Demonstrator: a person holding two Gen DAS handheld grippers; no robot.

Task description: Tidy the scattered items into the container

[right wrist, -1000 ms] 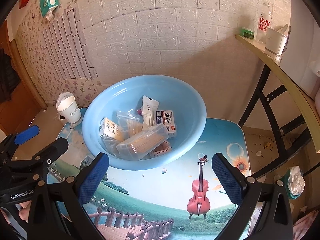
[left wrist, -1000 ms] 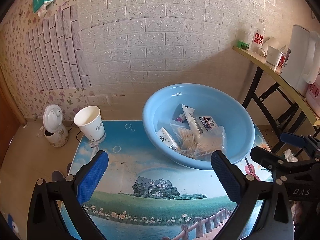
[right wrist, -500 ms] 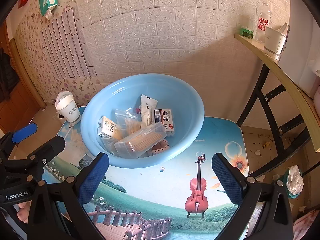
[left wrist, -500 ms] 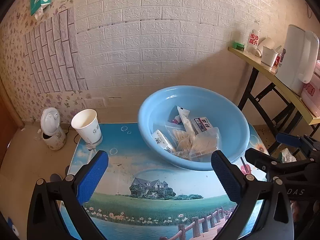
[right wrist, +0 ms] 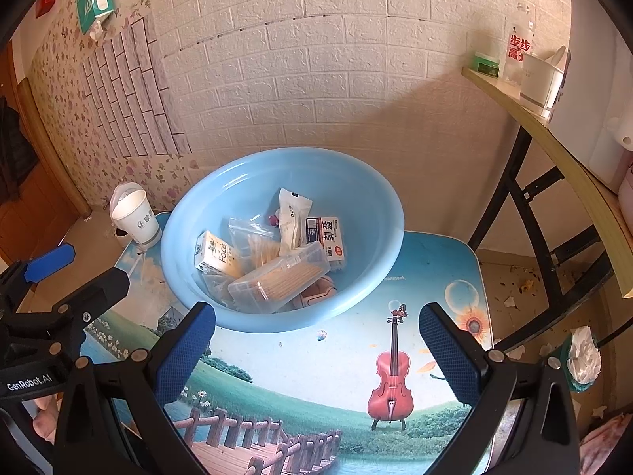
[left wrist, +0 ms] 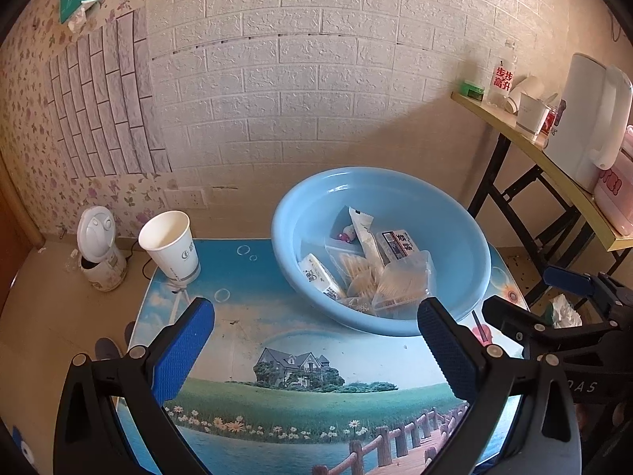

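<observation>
A light blue basin (left wrist: 455, 221) (right wrist: 368, 198) stands at the back of the small picture-printed table (left wrist: 277, 340) (right wrist: 340, 364). In it lie a clear box of toothpicks (right wrist: 281, 281) (left wrist: 403, 281), bags of cotton swabs (left wrist: 352, 265), a white sachet (right wrist: 292, 213), a small carton (right wrist: 215, 255) and a red-and-white pack (right wrist: 326, 237). My left gripper (left wrist: 316, 340) is open and empty above the table's front. My right gripper (right wrist: 316, 344) is open and empty in front of the basin.
A white paper cup (left wrist: 172, 245) (right wrist: 136, 217) stands at the table's back left corner. A white appliance (left wrist: 99, 249) sits on the floor to the left. A folding side table (left wrist: 554, 162) with a kettle (left wrist: 589, 118) and cups stands at the right. A brick-pattern wall is behind.
Both grippers have drawn back and up from the basin, which looks smaller now. Both stay open and empty. The items in the basin have not moved.
</observation>
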